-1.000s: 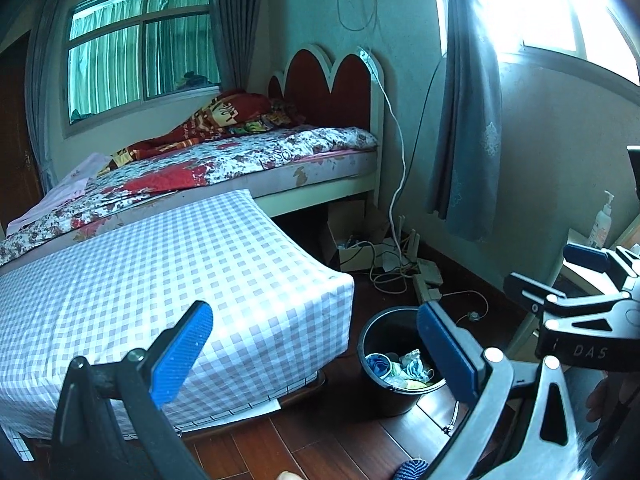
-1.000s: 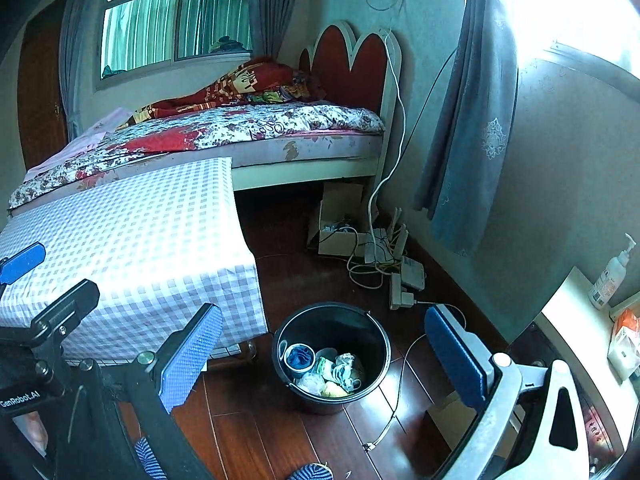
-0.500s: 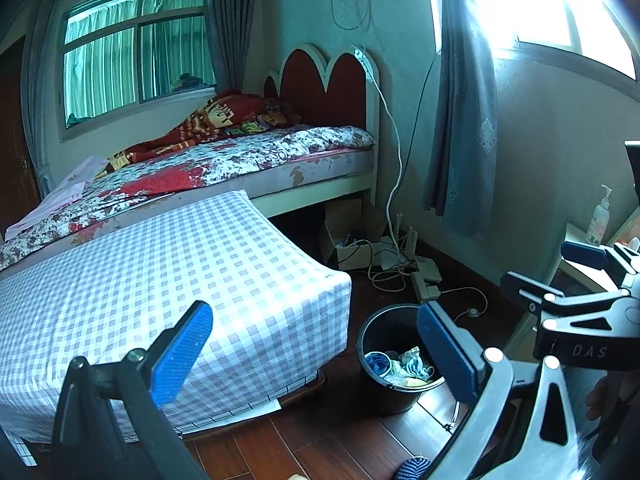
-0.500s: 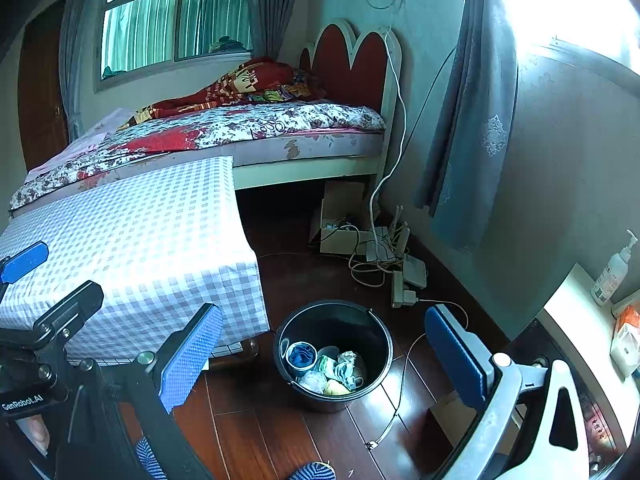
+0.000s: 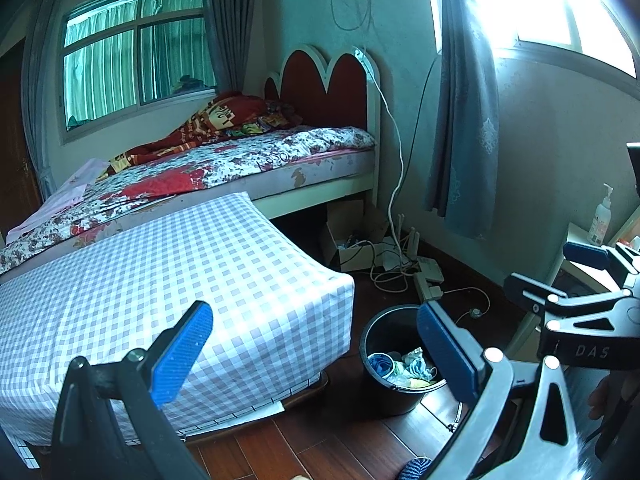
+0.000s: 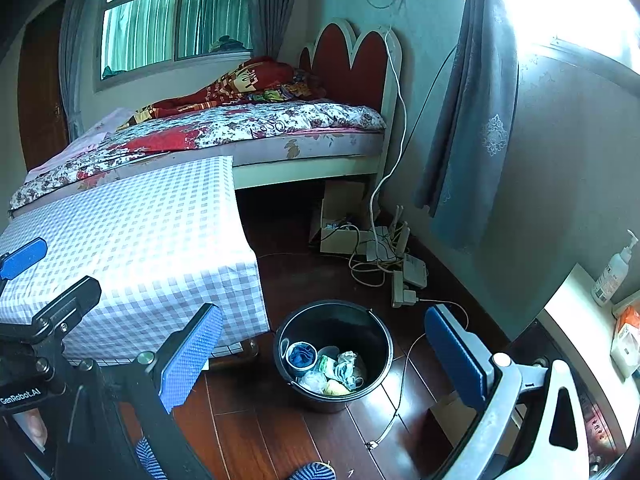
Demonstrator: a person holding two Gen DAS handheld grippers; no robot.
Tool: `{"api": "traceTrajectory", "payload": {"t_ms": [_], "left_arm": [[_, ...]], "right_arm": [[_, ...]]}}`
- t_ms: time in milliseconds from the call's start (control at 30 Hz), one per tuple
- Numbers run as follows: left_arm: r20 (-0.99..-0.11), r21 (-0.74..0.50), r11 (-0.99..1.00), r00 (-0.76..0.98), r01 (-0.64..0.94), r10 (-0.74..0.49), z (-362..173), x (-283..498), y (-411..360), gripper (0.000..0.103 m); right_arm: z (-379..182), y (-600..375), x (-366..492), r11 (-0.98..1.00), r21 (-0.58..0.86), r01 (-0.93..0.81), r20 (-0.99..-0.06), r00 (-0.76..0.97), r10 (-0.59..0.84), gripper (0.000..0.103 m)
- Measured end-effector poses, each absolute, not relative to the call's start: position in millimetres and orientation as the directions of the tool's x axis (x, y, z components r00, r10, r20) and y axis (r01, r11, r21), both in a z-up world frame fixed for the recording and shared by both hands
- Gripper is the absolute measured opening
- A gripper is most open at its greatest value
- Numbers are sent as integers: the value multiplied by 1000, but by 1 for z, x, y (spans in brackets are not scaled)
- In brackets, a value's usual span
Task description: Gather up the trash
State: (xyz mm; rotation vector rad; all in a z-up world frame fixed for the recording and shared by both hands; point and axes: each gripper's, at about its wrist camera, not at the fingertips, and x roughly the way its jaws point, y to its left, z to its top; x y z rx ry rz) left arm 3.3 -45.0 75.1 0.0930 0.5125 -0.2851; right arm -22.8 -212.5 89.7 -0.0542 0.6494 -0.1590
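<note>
— Where are the grippers?
— The left gripper [image 5: 316, 354] hangs empty, fingers wide, over the checked bed [image 5: 168, 280]; the right gripper [image 6: 324, 354] likewise.
— The trash?
— In the black bucket [image 6: 362, 320] on the floor, right of that bed.

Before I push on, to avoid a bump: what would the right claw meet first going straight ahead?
Probably the bucket on the floor; nothing shows between the open right claw and it, though depth is unclear.

A home bedroom: a made bed [image 5: 240, 168] with headboard [image 5: 324, 88] far ahead of the fingers, curtained windows [image 6: 176, 16], wood floor [image 6: 300, 432] below them.
</note>
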Motion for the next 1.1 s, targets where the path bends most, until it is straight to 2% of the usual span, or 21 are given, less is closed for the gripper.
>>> {"api": "traceTrajectory", "payload": {"t_ms": [1100], "left_arm": [[-494,32,949,830,314,-258,72,2,-44,102]], "right_arm": [[84,-216,-26,986,-104,129,-597,785,-166,102]]}}
